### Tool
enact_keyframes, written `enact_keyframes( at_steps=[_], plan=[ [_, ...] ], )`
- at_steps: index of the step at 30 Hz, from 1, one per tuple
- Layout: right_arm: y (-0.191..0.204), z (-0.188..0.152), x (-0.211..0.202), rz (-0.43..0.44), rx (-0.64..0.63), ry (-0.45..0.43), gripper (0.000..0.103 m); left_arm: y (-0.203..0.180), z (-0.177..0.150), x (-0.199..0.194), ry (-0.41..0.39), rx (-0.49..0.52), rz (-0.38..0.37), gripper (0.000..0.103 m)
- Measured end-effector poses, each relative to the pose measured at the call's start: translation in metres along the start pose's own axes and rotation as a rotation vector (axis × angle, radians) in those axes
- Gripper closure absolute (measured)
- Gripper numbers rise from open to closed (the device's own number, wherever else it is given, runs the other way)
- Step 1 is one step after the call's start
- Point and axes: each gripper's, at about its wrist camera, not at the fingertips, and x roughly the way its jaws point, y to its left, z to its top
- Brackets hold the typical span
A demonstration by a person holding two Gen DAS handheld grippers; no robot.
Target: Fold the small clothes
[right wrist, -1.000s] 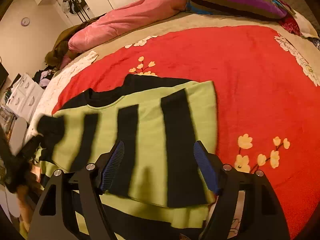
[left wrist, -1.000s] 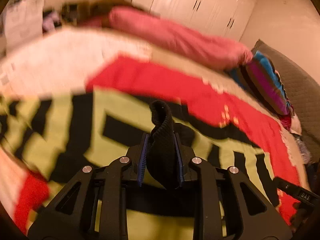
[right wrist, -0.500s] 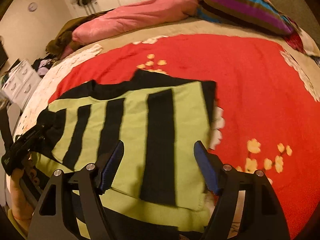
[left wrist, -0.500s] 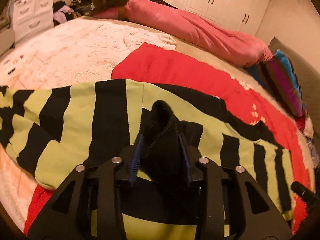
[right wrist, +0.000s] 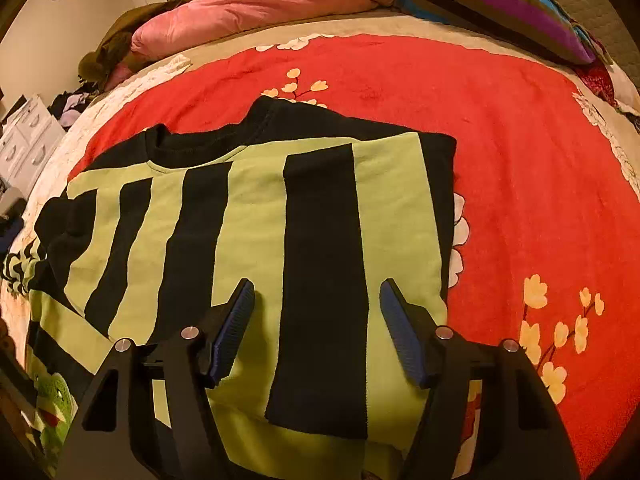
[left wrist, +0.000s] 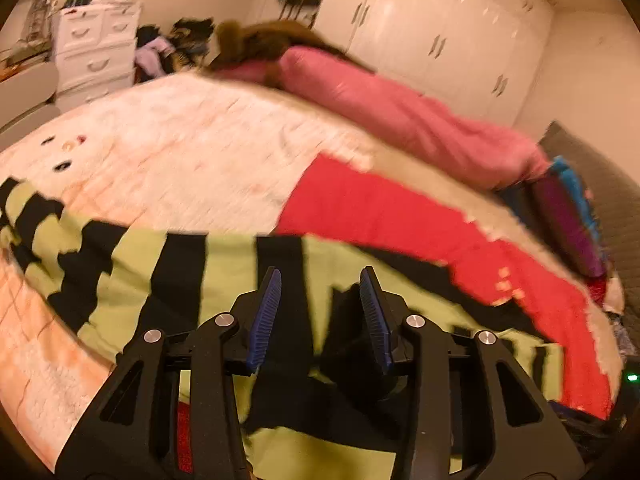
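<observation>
Bedroom scene: on a bed's red blanket (right wrist: 520, 152), the left gripper (left wrist: 320, 316), jaws just parting, had let go the black cuff (left wrist: 344, 344) lying slack between them, apparently laid across to fold a sleeve; the right gripper (right wrist: 316, 332), jaws narrowing but empty, hovered over the green-and-black striped sweater (right wrist: 256, 208), pink duvet (right wrist: 260, 4) beyond

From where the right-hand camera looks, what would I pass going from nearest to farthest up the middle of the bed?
Right claw → striped green-and-black top → red flowered blanket → pink duvet.
</observation>
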Motion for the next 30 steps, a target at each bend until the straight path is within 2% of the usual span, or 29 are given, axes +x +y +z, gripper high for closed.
enact_keyframes(
  at_steps=[2, 5, 8, 10, 11, 13, 15, 19, 21, 24, 26, 28, 30],
  plan=[
    [-0.001, 0.0, -0.001, 0.01, 0.01, -0.003, 0.038, -0.018, -0.002, -0.005, 0.009, 0.036, -0.056, 0.071],
    [0.0, 0.001, -0.01, 0.038, 0.024, -0.025, 0.029, -0.05, -0.016, -0.004, 0.039, 0.15, -0.097, 0.071],
    [0.001, -0.002, -0.022, 0.036, 0.012, -0.048, 0.027, -0.071, -0.034, 0.011, 0.124, 0.238, -0.118, 0.067],
    [0.001, -0.005, -0.02, 0.027, 0.001, -0.032, 0.026, -0.071, -0.044, 0.026, 0.196, 0.245, -0.098, 0.057],
    [0.0, -0.007, -0.017, 0.016, 0.004, -0.013, 0.026, -0.068, -0.051, 0.036, 0.245, 0.234, -0.074, 0.057],
    [-0.004, -0.01, -0.013, 0.021, 0.022, 0.004, 0.026, -0.061, -0.056, 0.046, 0.271, 0.221, -0.04, 0.057],
    [-0.003, -0.012, -0.012, 0.018, 0.02, 0.003, 0.026, -0.059, -0.055, 0.046, 0.266, 0.208, -0.046, 0.056],
    [-0.002, -0.011, -0.017, 0.023, 0.017, -0.005, 0.026, -0.062, -0.052, 0.037, 0.243, 0.203, -0.09, 0.043],
    [-0.003, -0.011, -0.025, 0.053, 0.036, -0.026, 0.02, -0.064, -0.048, 0.031, 0.221, 0.206, -0.092, 0.039],
    [-0.002, -0.011, -0.036, 0.08, 0.054, -0.046, 0.017, -0.059, -0.04, 0.024, 0.199, 0.196, -0.078, 0.038],
    [0.002, -0.011, -0.042, 0.093, 0.055, -0.058, 0.014, -0.057, -0.036, 0.02, 0.197, 0.189, -0.061, 0.034],
    [0.007, -0.008, -0.048, 0.107, 0.048, -0.07, 0.014, -0.054, -0.033, 0.016, 0.191, 0.18, -0.042, 0.026],
    [0.014, -0.007, -0.055, 0.111, 0.035, -0.085, 0.007, -0.051, -0.029, 0.012, 0.184, 0.171, -0.025, 0.024]
  ],
)
